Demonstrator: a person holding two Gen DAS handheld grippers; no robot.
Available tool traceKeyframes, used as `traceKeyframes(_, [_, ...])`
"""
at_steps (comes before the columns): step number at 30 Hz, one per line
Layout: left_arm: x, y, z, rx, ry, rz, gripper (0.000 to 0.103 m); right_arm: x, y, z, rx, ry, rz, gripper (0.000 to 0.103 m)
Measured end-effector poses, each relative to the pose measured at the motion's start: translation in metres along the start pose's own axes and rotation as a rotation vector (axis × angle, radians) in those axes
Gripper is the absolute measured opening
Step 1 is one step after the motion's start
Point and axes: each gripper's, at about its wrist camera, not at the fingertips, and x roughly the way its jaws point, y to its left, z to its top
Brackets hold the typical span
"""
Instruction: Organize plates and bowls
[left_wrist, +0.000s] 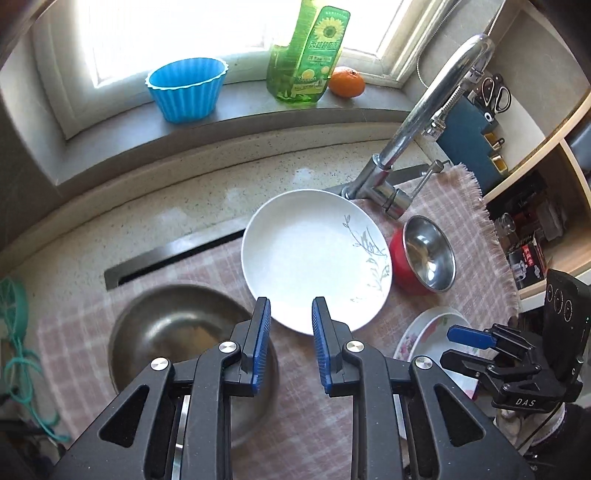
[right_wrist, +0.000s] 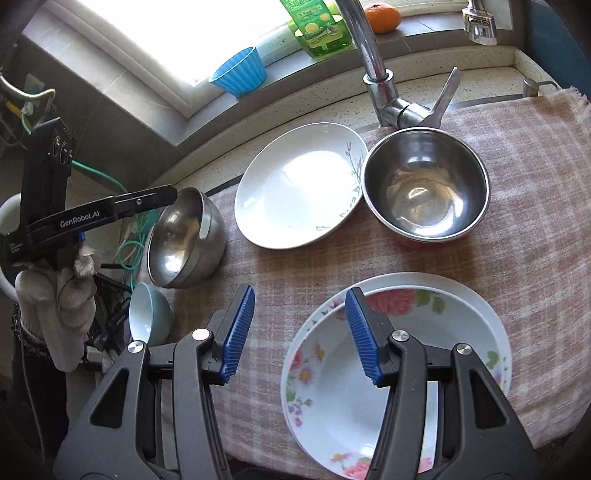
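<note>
In the left wrist view my left gripper (left_wrist: 291, 314) hovers open, a narrow empty gap between its blue pads, above the near rim of a white leaf-patterned plate (left_wrist: 314, 254). A large steel bowl (left_wrist: 173, 332) sits to its left, and a steel bowl with a red outside (left_wrist: 428, 254) to the right. My right gripper (right_wrist: 300, 295) is open over the left rim of a floral dish (right_wrist: 369, 398) that rests on a white plate (right_wrist: 480, 299); one finger is over the cloth, the other over the dish. A small pale-blue bowl (right_wrist: 147, 321) lies at the cloth's left edge.
A pink checked cloth (right_wrist: 535, 206) covers the counter. A chrome tap (right_wrist: 373, 66) rises behind the dishes. On the windowsill stand a blue cup (left_wrist: 186, 88), a green bottle (left_wrist: 306, 62) and an orange (left_wrist: 346, 82). A gloved hand (right_wrist: 55, 295) holds the left gripper (right_wrist: 171, 194).
</note>
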Motion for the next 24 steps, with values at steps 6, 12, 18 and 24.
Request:
traceKeyframes(6, [0.039, 0.018, 0.056, 0.076, 0.070, -0.022, 0.021, 0.029, -0.007, 0.010, 0.195, -0.004, 0.010, 0.043])
traceKeyframes(12, [0.082, 0.026, 0.088, 0.109, 0.153, -0.085, 0.021, 0.045, -0.024, 0.022, 0.330, -0.006, -0.002, 0.036])
traceKeyframes(18, [0.112, 0.025, 0.105, 0.145, 0.222, -0.113, 0.021, 0.056, -0.028, 0.032, 0.385, -0.008, -0.021, 0.028])
traceKeyframes(24, [0.132, 0.027, 0.107, 0.148, 0.264, -0.130, 0.021, 0.068, -0.025, 0.036, 0.406, 0.006, -0.035, 0.025])
